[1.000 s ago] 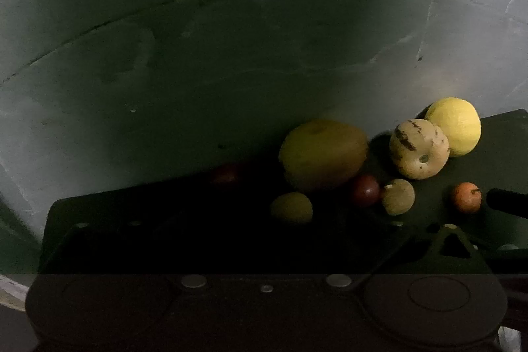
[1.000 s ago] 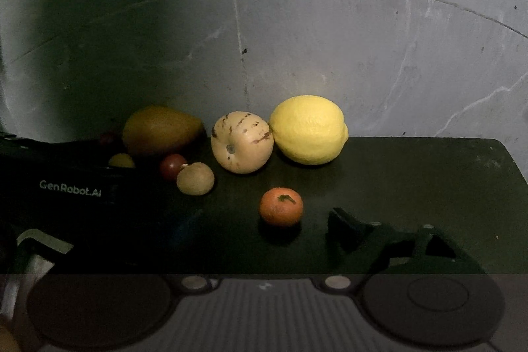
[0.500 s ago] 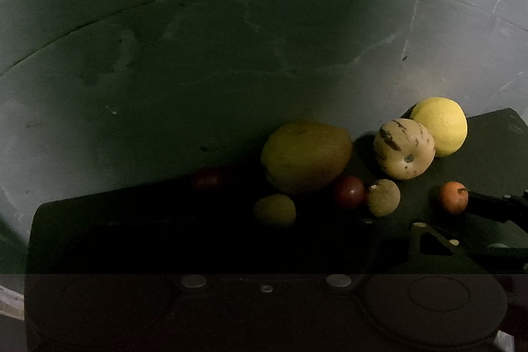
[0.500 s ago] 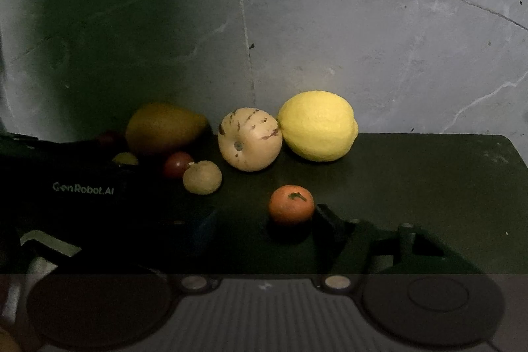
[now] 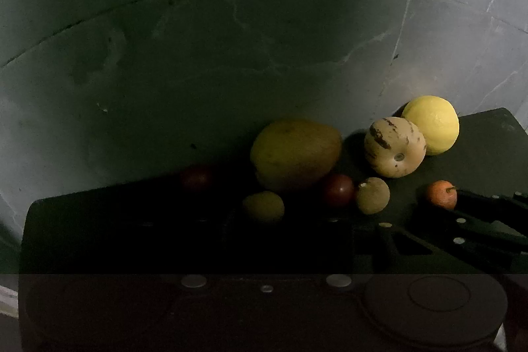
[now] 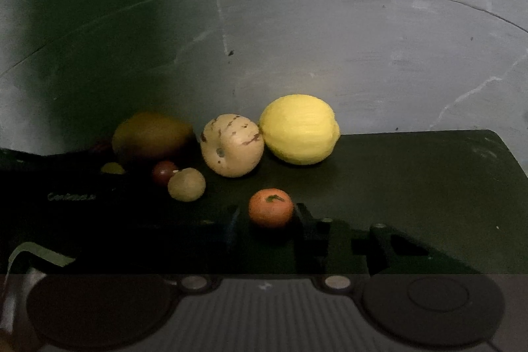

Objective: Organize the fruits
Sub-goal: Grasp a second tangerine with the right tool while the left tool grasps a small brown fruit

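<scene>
On the dark table (image 6: 412, 174), the right gripper (image 6: 269, 221) has advanced, fingers now spread around the tangerine (image 6: 270, 208), ungripped.

left wrist cam: low, far left, facing wall (image 5: 231, 55) | right wrist cam: low, closer, right | both share the fruit row, e.g. lemon (image 5: 432, 124) (image 6: 298, 129)

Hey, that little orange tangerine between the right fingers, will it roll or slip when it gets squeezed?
The tangerine looks round and sits free on the dark table, so a nudge would probably roll it. Its skin seems smooth, so off-centre fingers might squirt it forward. Being small, it is likely light.
</scene>
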Motion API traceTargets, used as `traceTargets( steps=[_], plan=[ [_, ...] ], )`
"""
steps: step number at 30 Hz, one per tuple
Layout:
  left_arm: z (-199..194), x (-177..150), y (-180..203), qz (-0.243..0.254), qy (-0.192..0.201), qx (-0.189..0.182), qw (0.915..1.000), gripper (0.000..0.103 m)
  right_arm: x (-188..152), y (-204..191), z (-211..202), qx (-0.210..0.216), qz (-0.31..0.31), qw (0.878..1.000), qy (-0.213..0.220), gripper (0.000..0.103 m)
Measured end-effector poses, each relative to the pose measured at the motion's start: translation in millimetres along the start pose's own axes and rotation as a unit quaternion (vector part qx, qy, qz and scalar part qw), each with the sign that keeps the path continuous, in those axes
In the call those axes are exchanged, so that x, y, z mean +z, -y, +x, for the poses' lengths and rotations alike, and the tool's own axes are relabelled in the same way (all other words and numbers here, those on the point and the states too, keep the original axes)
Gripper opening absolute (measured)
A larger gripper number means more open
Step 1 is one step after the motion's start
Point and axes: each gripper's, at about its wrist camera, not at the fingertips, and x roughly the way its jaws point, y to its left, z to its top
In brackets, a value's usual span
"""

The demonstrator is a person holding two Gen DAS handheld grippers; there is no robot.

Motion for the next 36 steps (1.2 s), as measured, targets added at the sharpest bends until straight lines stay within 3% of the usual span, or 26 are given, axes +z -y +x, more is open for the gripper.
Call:
traceTargets(
  steps=[4, 23, 36],
  plan=[
    [1.3, 0.3, -2.3, -0.005, -0.001, 0.001, 1.0, 0.032, -2.3, 1.1, -2.5, 0.003, 0.007, 1.0, 0.002, 0.032],
    [-29.8, -10.3, -7.9, -0.018, 0.012, -0.023, 0.9995, 0.032, -15.3, -17.2, -38.9, 0.024, -0.008, 1.0, 0.011, 0.031],
    [-59.4, -41.6, -5.4, -0.019, 0.015, -0.029, 0.9993, 0.032, -32.5, -33.6, -77.5, 0.038, -0.019, 0.999, 0.024, 0.031]
  ],
)
